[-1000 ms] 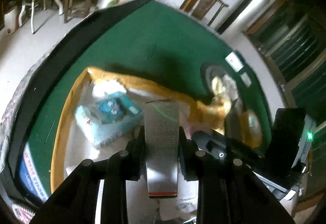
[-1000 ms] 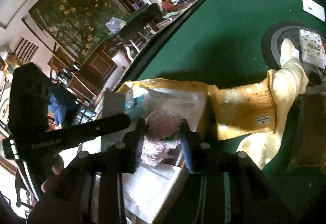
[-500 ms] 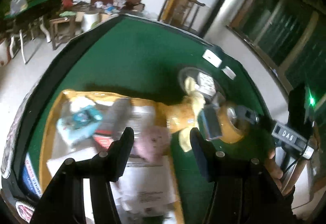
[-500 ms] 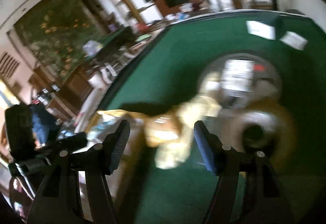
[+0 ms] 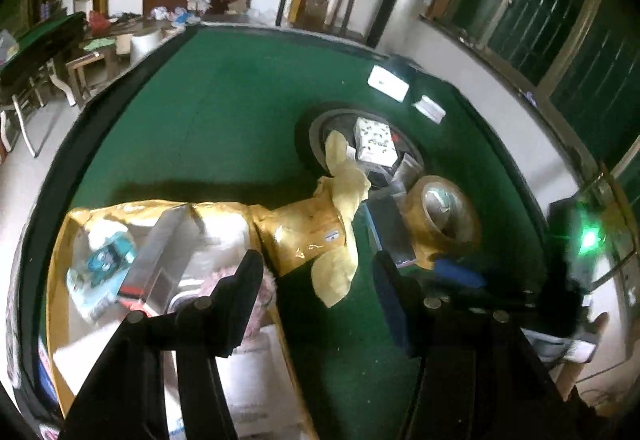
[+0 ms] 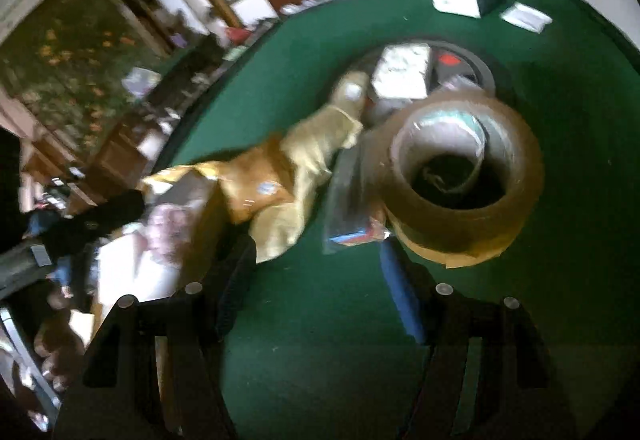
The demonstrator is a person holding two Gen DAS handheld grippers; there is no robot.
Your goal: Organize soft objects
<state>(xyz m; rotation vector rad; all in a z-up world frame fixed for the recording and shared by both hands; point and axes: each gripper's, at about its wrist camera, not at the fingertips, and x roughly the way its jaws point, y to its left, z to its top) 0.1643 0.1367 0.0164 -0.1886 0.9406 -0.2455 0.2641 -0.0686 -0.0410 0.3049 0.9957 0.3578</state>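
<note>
1. From the left wrist we see our left gripper [image 5: 318, 268] with its fingers spread and nothing between them; they have just been opening. It hangs over the green tabletop [image 5: 224, 112] beside a yellow-walled box [image 5: 296, 224] near the tabletop's near left edge. In the box lie a blue tissue pack [image 5: 100, 272], a silver carton [image 5: 156, 260] and a pink fluffy thing [image 5: 260, 296], so we judge part of the sorting done. A pale yellow cloth [image 5: 344, 176] hangs over the box's right wall and reaches a round black tray [image 5: 316, 128] nearer the middle; it looks left to tidy. A white pack [image 5: 374, 142] sits in that tray, and a roll of brown tape [image 5: 444, 216] stands just beside it.

2. From the right wrist, blurred, our right gripper [image 6: 316, 272] is likewise spread wide and empty, its fingers having just been opening. The tape roll [image 6: 464, 176] fills the view just ahead of the right finger, with a clear plastic packet [image 6: 352, 200] leaning against it. We judge that the roll and packet crowd any reach toward the tray. Two white cards [image 6: 452, 0] lie at the far edge.
</note>
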